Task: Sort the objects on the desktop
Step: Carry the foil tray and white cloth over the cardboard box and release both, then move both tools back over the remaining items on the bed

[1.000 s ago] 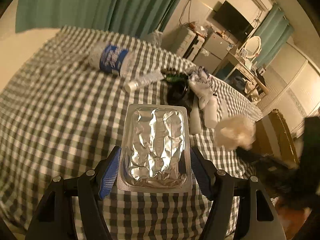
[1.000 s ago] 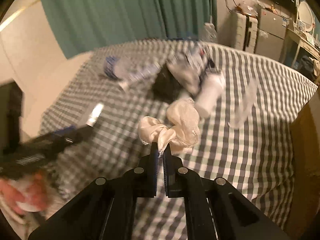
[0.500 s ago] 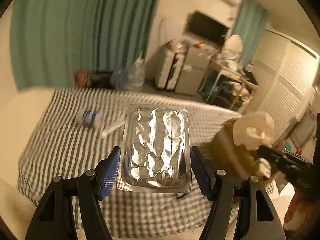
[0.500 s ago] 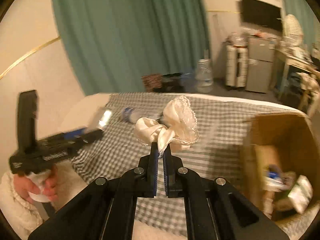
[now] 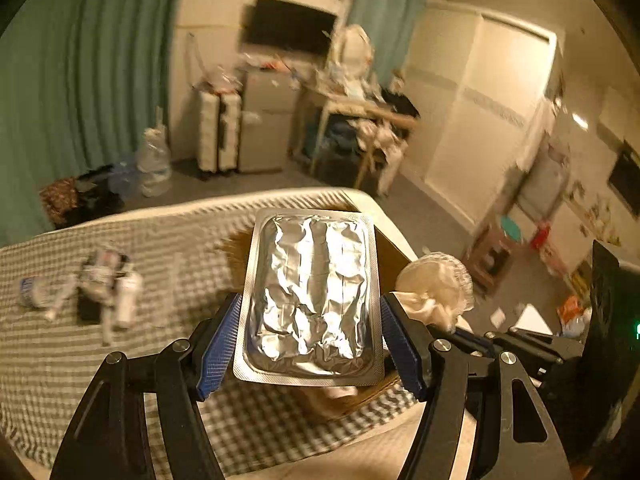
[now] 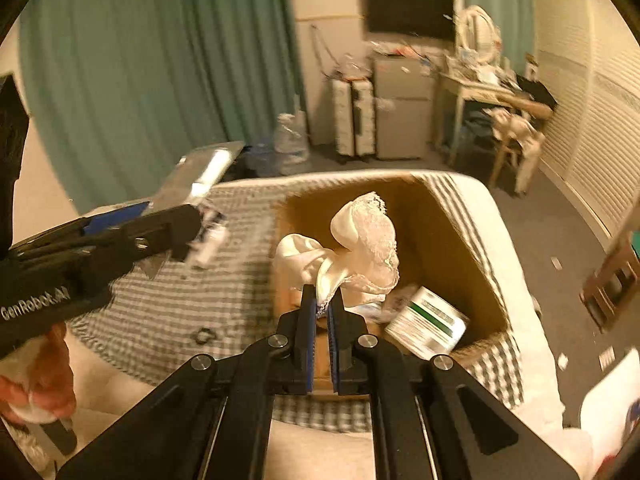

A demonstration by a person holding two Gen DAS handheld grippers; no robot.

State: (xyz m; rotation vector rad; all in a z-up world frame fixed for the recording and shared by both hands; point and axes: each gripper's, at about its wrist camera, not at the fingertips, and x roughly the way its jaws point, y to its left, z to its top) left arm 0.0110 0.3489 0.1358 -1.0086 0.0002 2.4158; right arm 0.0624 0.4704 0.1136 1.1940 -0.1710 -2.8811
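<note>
Silver foil shines on the blister pack [image 5: 310,298], which is pinched flat between the blue pads [image 5: 218,350] of the left claw [image 5: 312,344]. Just to the right of that claw, a cream lace cloth [image 6: 352,248] is squeezed by the right claw [image 6: 323,312], whose fingers are pressed almost together on it. Under and just ahead of the right claw, an open cardboard box [image 6: 460,236] is seen on the checked cover [image 6: 168,304], with a white and green packet [image 6: 430,322] inside. Far to the left of the left claw, blurry bottles [image 5: 124,300] are left on the cover.
</note>
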